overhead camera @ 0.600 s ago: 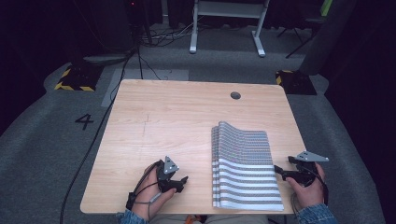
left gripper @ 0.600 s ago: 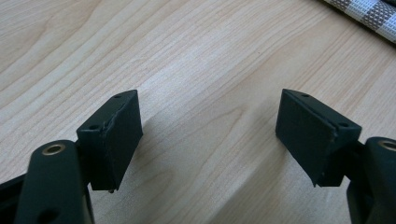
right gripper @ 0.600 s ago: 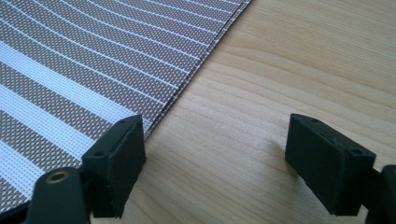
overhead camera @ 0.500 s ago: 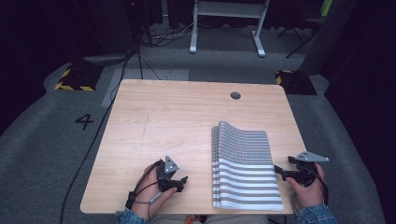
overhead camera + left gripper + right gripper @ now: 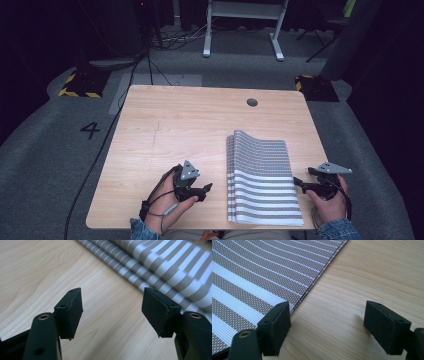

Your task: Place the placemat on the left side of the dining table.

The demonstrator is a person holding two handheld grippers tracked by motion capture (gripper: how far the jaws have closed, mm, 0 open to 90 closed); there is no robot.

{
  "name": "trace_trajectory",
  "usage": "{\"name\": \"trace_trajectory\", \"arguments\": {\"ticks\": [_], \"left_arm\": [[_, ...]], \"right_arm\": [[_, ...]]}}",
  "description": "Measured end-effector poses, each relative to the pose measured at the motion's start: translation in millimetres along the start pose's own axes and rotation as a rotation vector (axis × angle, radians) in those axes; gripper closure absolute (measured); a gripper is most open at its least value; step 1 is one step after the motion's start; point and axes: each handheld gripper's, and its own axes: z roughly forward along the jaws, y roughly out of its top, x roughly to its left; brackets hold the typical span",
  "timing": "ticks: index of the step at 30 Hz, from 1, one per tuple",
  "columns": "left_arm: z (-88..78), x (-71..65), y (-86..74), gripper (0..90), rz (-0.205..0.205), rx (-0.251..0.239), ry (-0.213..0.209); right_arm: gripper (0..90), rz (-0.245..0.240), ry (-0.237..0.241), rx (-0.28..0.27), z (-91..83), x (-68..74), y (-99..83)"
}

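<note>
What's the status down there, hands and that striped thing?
Left gripper open, right gripper open, both empty. Striped mat folded, flat on table between them, untouched. Nothing in the way.

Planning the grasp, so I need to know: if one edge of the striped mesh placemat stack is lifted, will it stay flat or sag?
The striped mesh placemat stack probably sags: its far end already curves up. The thin woven sheets look light. The layers, fanned along the left edge, may slide apart.
</note>
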Motion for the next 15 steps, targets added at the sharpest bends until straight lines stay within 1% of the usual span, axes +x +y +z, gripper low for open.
{"name": "trace_trajectory", "arguments": {"ticks": [2,4,6,7,8,9,11,12,13,14,15], "left_arm": [[6.2,-3.0,6.4,33.7,-0.017,-0.011,-0.02],[14.6,-6.7,13.0,33.6,-0.013,-0.013,-0.037],[23.5,-10.2,19.7,33.4,-0.002,-0.009,-0.065],[23.5,-10.2,19.7,33.4,-0.002,-0.009,-0.065],[30.4,-12.3,24.2,33.4,-0.009,-0.008,-0.083],[33.7,-13.6,26.4,33.4,-0.011,-0.01,-0.087],[43.6,-17.1,32.0,33.5,-0.014,-0.007,-0.111],[46.6,-17.9,33.6,33.5,-0.013,-0.006,-0.115],[51.5,-19.8,35.6,33.5,-0.019,0.001,-0.119],[55.6,-19.9,36.9,33.4,-0.01,0.014,-0.125],[58.4,-20.1,37.3,33.3,-0.014,0.029,-0.125]], "right_arm": [[22.3,0.001,0.001,-0.002,-0.1,0.3,0.0],[23.1,-0.007,0.0,-0.006,0.0,0.7,-0.1],[23.1,-0.008,0.001,-0.006,0.0,0.7,-0.1],[23.1,-0.008,0.001,-0.006,0.0,0.7,-0.1],[23.1,-0.008,0.001,-0.006,0.0,0.7,-0.1],[23.1,-0.007,0.001,-0.006,0.0,0.7,-0.1],[23.1,-0.007,0.002,-0.006,0.0,0.7,-0.1],[23.1,-0.006,0.002,-0.006,-0.1,0.7,0.0],[23.1,-0.008,0.002,-0.006,0.0,0.7,-0.1],[23.1,-0.007,0.002,-0.006,0.0,0.7,0.0],[23.1,-0.007,0.002,-0.006,0.0,0.7,0.0]]}}
